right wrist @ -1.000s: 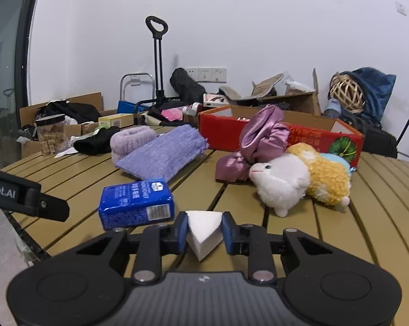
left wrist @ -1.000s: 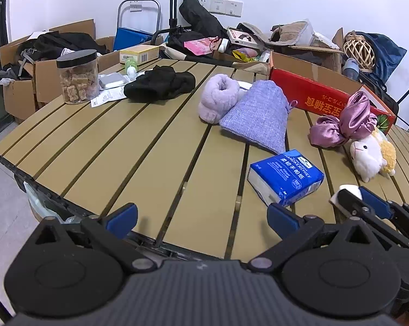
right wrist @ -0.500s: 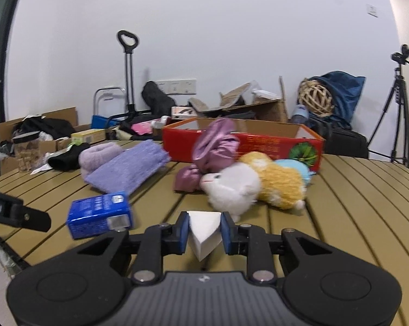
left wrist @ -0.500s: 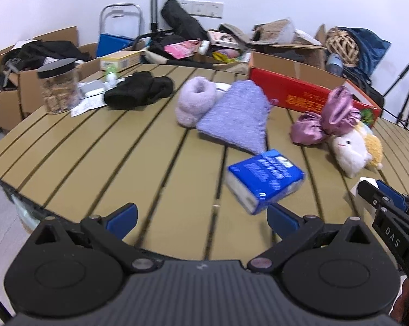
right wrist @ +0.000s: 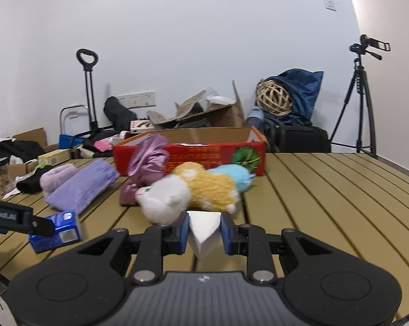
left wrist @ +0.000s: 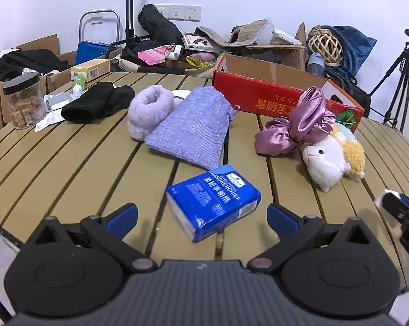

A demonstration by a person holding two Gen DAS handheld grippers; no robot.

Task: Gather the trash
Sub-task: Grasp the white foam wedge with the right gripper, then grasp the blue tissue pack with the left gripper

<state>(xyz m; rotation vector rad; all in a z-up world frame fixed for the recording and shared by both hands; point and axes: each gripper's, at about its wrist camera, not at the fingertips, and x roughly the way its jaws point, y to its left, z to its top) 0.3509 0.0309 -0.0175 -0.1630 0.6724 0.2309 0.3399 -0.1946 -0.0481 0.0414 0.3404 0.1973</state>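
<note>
Between the blue pads of the right gripper [right wrist: 204, 231], a white wedge of foam [right wrist: 204, 229] is sitting clamped, its flat top facing up and its sharp corner pointing down, clear of the slatted table [right wrist: 326, 203]. It is looking smooth, matte and unmarked. Just beyond it a plush sheep [right wrist: 188, 194] is lying. At the near left, the left gripper [left wrist: 201, 214] is hanging with jaws spread wide, nothing gripped, a blue tissue pack [left wrist: 214, 201] lying between its fingers.

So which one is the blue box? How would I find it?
Look at the slatted table, at its near edge. In front of the purple pouch lies the blue box, flat on the slats. It is the only hard, blue, printed thing among soft cloth and toys.
</note>
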